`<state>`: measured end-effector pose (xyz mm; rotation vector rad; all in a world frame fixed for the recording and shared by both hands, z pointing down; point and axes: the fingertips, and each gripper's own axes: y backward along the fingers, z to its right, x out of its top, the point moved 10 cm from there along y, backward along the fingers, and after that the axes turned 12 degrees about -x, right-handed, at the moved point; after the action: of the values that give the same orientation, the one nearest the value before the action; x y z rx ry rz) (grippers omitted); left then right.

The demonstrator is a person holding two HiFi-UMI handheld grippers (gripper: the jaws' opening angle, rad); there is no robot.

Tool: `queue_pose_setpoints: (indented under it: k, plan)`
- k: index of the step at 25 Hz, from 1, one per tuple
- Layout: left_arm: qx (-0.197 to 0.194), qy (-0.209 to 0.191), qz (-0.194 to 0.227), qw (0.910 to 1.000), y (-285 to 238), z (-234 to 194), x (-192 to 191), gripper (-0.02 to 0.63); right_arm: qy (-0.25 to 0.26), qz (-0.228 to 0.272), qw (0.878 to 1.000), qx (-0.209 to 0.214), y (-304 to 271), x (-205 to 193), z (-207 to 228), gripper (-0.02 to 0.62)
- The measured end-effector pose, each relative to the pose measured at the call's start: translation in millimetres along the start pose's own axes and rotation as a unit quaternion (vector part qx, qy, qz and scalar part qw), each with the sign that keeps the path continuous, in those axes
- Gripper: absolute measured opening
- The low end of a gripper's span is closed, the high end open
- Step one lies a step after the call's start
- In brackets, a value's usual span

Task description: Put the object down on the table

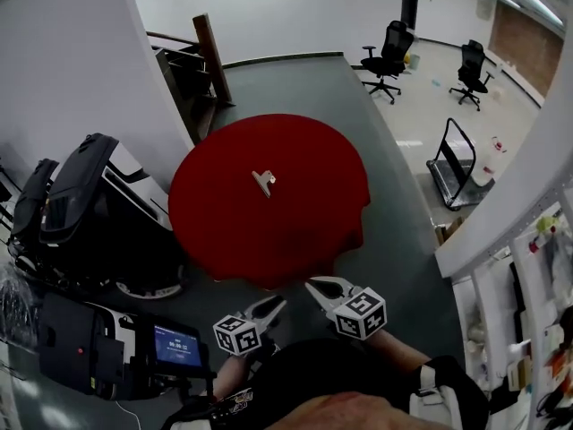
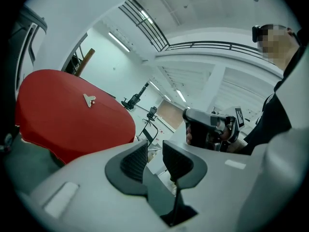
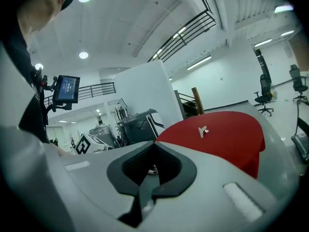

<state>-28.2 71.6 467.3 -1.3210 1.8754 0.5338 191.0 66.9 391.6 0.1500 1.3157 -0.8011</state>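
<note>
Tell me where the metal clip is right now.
In the head view, the clip lies alone near the middle of the round red table, at the centre of the frame and far in front of the person.

the right gripper (image 3: pixel 153 144) has its jaws closed tight, with nothing between them. past them stands a round red table (image 3: pixel 236 137). a small silver clip (image 3: pixel 203 130) lies on top, away from the table's edges. a black chair (image 3: pixel 265 88) stands far behind.
</note>
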Motion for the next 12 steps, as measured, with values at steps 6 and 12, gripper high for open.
queue_pose_setpoints:
  k: [6, 12]
  plan:
    - [0.001, 0.002, -0.022, 0.9998, -27.3, 31.6, -27.9, 0.095, 0.009, -0.013, 0.999, 0.032, 28.3, -19.7, 1.5, 0.004]
    - [0.003, -0.024, -0.037, 0.9990, -30.9, 45.8, -27.9, 0.095, 0.005, 0.001, 0.999, 0.041, 39.1, -20.4, -0.1, 0.003]
